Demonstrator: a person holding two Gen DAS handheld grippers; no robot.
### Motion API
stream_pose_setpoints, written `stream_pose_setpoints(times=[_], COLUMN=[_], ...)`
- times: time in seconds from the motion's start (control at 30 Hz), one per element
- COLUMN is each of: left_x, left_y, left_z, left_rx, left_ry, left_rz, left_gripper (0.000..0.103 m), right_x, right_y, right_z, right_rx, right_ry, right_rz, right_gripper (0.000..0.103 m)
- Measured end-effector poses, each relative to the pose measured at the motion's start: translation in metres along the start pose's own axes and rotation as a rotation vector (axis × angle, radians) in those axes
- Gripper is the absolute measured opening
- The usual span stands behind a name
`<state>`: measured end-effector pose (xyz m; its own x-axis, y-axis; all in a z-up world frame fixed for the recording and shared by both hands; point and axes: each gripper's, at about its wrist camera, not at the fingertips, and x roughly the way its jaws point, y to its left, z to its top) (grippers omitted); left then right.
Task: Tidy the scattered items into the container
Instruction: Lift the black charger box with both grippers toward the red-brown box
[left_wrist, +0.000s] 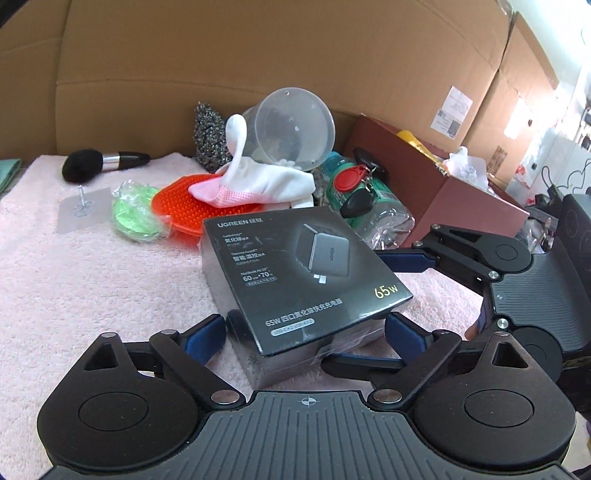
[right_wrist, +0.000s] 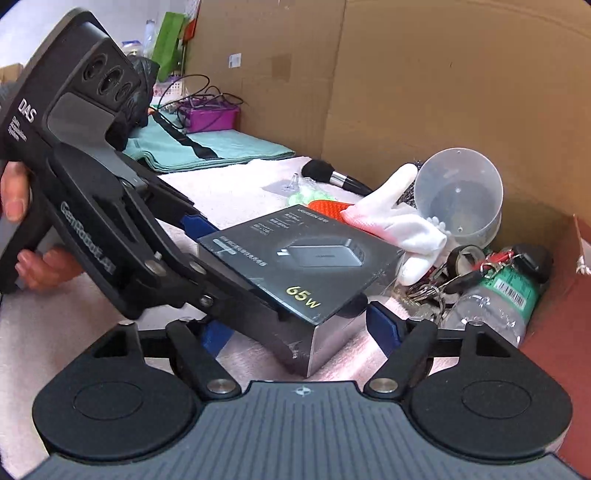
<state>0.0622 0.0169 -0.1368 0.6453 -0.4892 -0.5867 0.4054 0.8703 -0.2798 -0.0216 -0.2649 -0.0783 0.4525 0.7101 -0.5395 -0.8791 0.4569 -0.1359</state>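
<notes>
Charger box (left_wrist: 295, 280): dark UGREEN 65W carton lying on the pink towel (left_wrist: 74, 295).
Left gripper (left_wrist: 306, 332): fingers apart, box between them, pads seemingly just clear of its sides.
Right gripper (right_wrist: 299, 328): fingers spread, flanking the box's near corner, apparently not touching.
</notes>
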Motion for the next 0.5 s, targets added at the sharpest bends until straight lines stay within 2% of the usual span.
stream_pose_setpoints(times=[0.1,0.17,0.5], left_x=[0.002,0.002,-0.009], left_y=[-0.001,0.001,-0.007], left_z=[0.000,0.001,0.000], left_rx=[0.031,0.023,-0.014], left_ry=[-0.004,0.000,-0.002], left_rz=[0.013,0.013,0.028], left_gripper=[0.097,0.092,0.092], right_x=[0.006,0.008,-0.011], right_y=[0.001,0.003,0.010], right_z=[0.002,0.004,0.003], right_rx=[-0.002,-0.011,0.004], right_ry=[0.013,0.020,0.024], right_rz=[0.000,-0.009,-0.028], right_gripper=[0.087,0.086,0.075])
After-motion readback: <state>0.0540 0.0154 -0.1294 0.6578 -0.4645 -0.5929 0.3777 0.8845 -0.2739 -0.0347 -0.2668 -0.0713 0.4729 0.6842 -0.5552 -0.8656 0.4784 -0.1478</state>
